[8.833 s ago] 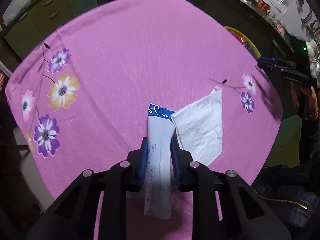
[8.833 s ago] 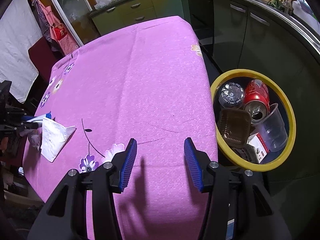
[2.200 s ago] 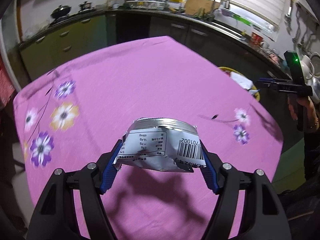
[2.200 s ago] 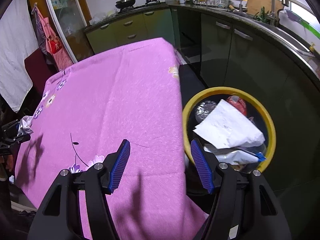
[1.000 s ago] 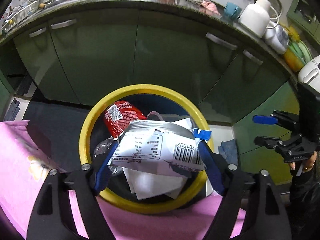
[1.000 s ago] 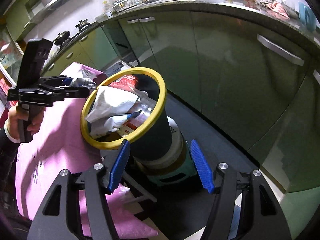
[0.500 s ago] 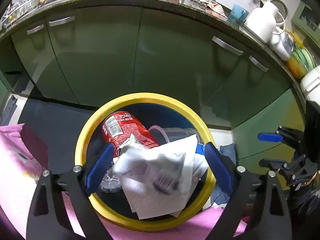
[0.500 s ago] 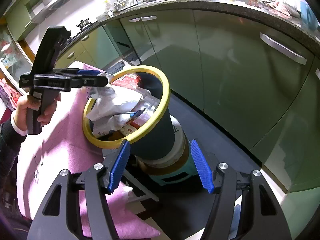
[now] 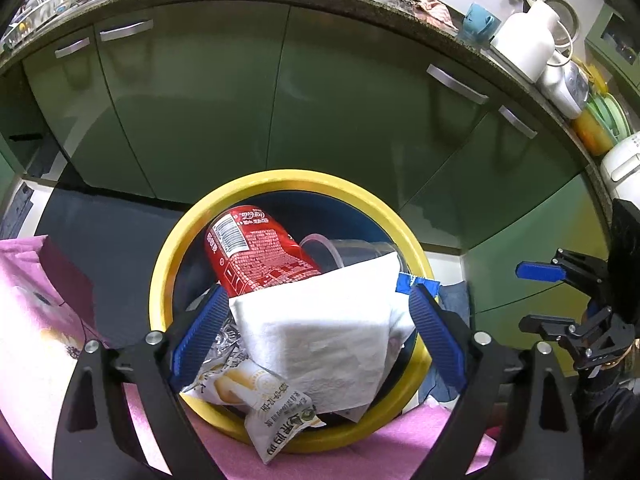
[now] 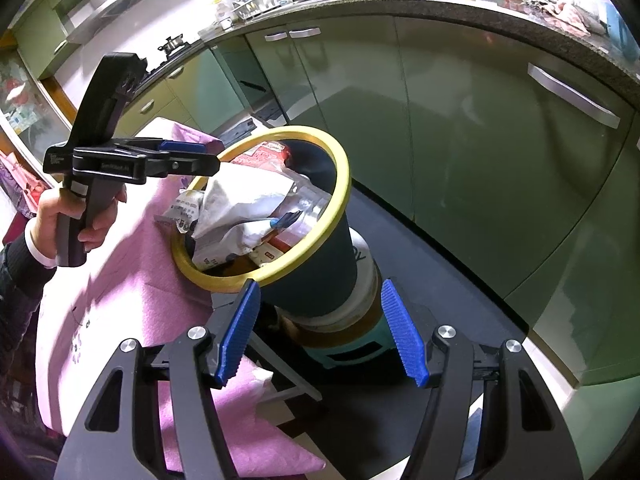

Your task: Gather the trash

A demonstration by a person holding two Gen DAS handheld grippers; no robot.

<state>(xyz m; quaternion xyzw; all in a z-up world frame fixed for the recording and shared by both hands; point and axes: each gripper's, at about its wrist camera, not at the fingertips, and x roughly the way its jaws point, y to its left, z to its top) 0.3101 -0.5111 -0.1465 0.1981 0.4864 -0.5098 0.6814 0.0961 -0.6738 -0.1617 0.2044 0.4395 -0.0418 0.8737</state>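
— While the yellow-rimmed bin (image 9: pixel 164 264) is viewed from above, how is the left gripper (image 9: pixel 316 340) set?

— It is held over the bin's near rim with its blue pads (image 9: pixel 198 330) spread wide, and nothing is gripped between them. In the right wrist view the same gripper (image 10: pixel 192 158) is seen level above the bin's rim, held by the left hand (image 10: pixel 60 216).

— Where is the trash found?

— Inside the bin. A white napkin (image 9: pixel 320 332) is spread across the top of the pile. A red cola can (image 9: pixel 256 256) is lying tilted behind it, toward the bin's far side, and a clear plastic cup (image 9: pixel 344 250) is lodged beside the can. A snack wrapper (image 9: pixel 260 404) is draped over the bin's near rim, partly under the napkin, with its end hanging outside. A blue-edged wrapper corner (image 9: pixel 412 282) is seen at the bin's right rim.

— And the right gripper (image 10: pixel 320 332)?

— It is held apart from the bin, lower down and on its outer side, with its jaws wide apart and nothing between them.

— What is seen around the bin?

— A pink tablecloth (image 10: pixel 104 288) is touching the bin's rim, green cabinets (image 9: pixel 200 92) are seen behind the bin, and the bin's dark body is resting on a teal stool (image 10: pixel 360 350).
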